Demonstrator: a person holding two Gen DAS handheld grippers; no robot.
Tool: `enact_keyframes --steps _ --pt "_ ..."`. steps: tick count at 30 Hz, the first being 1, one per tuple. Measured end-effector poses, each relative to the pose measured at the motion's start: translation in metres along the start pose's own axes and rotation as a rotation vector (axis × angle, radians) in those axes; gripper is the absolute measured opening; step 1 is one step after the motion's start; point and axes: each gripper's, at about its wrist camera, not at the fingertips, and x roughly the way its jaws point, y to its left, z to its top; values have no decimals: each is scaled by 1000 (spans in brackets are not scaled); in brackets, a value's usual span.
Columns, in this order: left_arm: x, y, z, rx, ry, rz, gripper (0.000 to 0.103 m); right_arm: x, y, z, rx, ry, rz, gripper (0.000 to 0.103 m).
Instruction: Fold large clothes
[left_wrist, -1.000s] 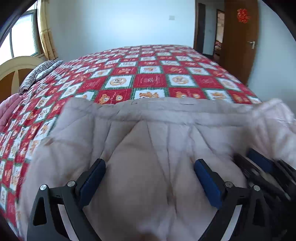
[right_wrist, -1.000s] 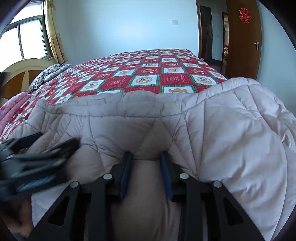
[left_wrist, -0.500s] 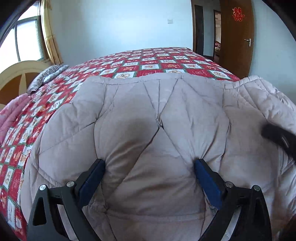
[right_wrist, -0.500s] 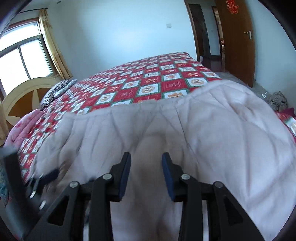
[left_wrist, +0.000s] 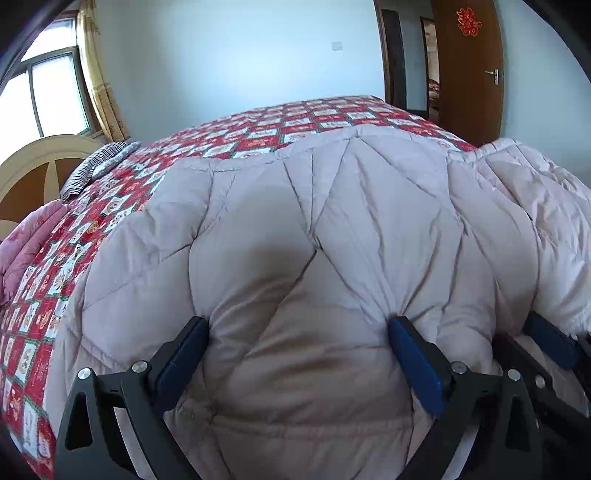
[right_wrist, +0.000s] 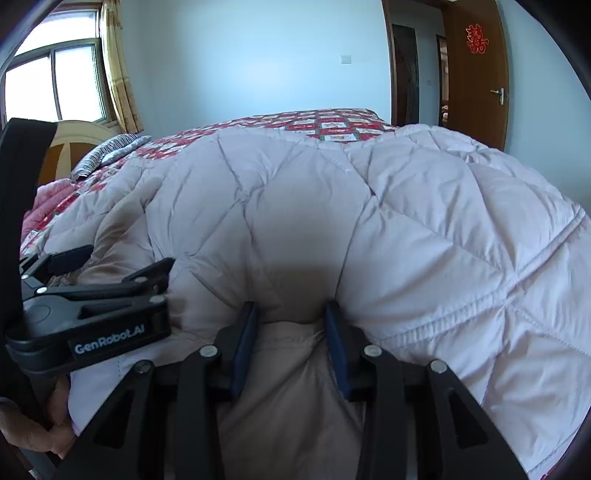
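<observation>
The quilted coat (left_wrist: 332, 229) lies bunched on the bed (left_wrist: 258, 125), its long axis running 9 to 3 o'clock, the left gripper (left_wrist: 299, 354) wide around a bulge and the right gripper (right_wrist: 291, 332) pinching a fold, both level, aimed at 12.

The right gripper (right_wrist: 290, 332) pinches a fold of the pale quilted coat (right_wrist: 424, 229) on the red patterned bed (right_wrist: 332, 122), the left gripper (right_wrist: 92, 295) just beside it.
</observation>
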Motion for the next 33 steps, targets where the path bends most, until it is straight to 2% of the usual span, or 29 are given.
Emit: enact_keyframes --steps 4,9,11,13,16,19,23,27,31,33 --pt "-37 33 -23 -76 -35 -56 98 -4 0 -2 -5 -19 -5 40" --pt "-82 94 -75 -237 -97 -22 98 -8 -5 -6 9 -34 15 40" --pt "-92 112 -91 -307 -112 16 98 -9 -6 -8 9 -37 15 40" --pt "-96 133 -107 -427 -112 29 98 -12 -6 -11 8 -39 14 40" --pt "-91 152 -122 -589 -98 -45 98 -12 -7 -12 9 -42 17 40" --pt "-69 157 -119 -703 -48 -230 98 -13 -8 -13 8 -42 16 40" --pt "-30 143 -98 -740 3 -382 98 -14 -7 -13 4 -42 10 40" --pt "-17 135 -82 -788 -51 -319 98 -13 -7 -13 9 -41 14 40" --pt "-8 133 -67 -804 -56 -355 98 -17 -4 -1 15 29 -3 40" --pt "-7 135 -67 -823 -63 -378 98 -35 -1 17 47 -20 37 38"
